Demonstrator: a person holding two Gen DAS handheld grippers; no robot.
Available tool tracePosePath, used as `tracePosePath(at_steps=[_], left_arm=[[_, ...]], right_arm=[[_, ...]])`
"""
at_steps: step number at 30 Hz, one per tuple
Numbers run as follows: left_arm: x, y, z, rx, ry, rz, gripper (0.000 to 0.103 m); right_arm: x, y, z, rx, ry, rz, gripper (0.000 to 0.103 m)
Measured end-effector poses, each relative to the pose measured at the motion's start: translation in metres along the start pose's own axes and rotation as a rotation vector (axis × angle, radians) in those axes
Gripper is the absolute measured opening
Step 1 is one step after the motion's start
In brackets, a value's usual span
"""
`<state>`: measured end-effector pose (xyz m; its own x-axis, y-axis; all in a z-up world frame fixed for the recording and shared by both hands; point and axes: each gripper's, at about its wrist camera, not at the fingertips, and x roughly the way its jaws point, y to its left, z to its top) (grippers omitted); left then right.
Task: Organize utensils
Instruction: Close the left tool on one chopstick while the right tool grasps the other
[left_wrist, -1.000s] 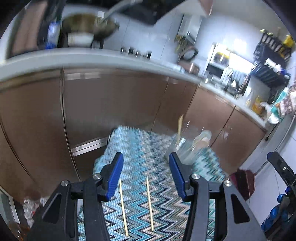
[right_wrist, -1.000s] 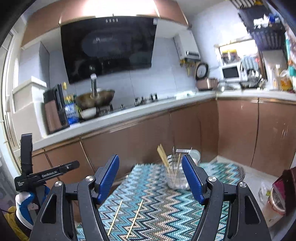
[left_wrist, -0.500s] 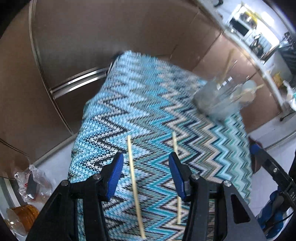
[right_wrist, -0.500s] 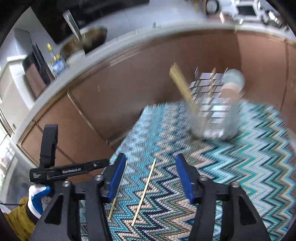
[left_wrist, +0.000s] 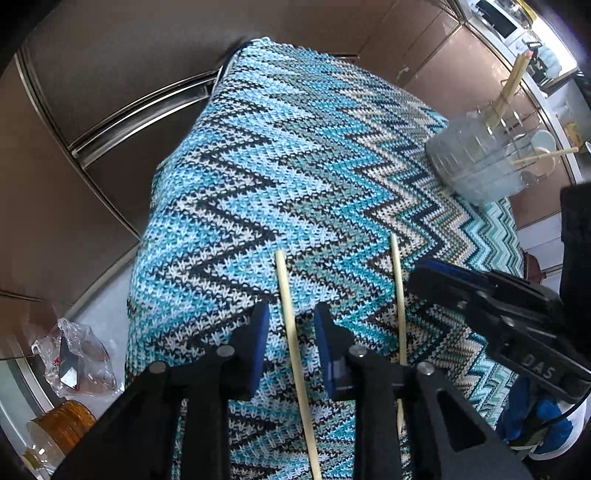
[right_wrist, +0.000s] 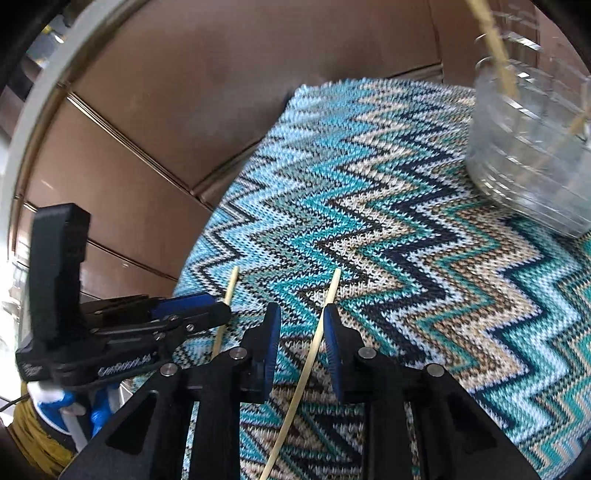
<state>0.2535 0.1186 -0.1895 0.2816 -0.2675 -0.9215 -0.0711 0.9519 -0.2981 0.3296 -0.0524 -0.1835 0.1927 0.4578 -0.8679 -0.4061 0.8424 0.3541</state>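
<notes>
Two pale wooden chopsticks lie side by side on a blue zigzag knitted cloth (left_wrist: 303, 155). My left gripper (left_wrist: 291, 317) points down over the left chopstick (left_wrist: 282, 273). Its jaws are closing, with the stick between them and a gap on both sides. My right gripper (right_wrist: 302, 317) straddles the right chopstick (right_wrist: 332, 288). Its jaws are closing too; the stick lies close to the right pad and apart from the left one. A clear glass holder (left_wrist: 469, 166) with several chopsticks and utensils in it stands at the far right of the cloth, also in the right wrist view (right_wrist: 528, 158).
Brown cabinet doors (left_wrist: 110, 74) rise just beyond the cloth's far edge. Down on the floor to the left lie a plastic bag (left_wrist: 74, 362) and an amber jar (left_wrist: 62, 424). Each gripper shows in the other's view, close alongside (left_wrist: 461, 288) (right_wrist: 184, 306).
Both grippers have tipped down from facing the kitchen counter and sunk to the cloth. Each now straddles one chopstick, and both pairs of jaws have narrowed.
</notes>
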Motion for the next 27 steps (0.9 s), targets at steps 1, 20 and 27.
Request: tracePosePath(at_steps=[1,20,27], left_arm=[[0.003,-0.001,0.001,0.005,0.006,0.007,0.021],[0.011,-0.012,-0.005,0.045,-0.025,0.135,0.008],[0.010,-0.020,-0.011,0.066,-0.069,0.190,0.005]], right_arm=[[0.005,-0.001,0.003,-0.001,0.009,-0.004,0.021],[0.037,-0.006,0.011,0.021,0.070,-0.064,0.008],[-0.015,-0.008,-0.013,0.008,-0.043,-0.041,0.007]])
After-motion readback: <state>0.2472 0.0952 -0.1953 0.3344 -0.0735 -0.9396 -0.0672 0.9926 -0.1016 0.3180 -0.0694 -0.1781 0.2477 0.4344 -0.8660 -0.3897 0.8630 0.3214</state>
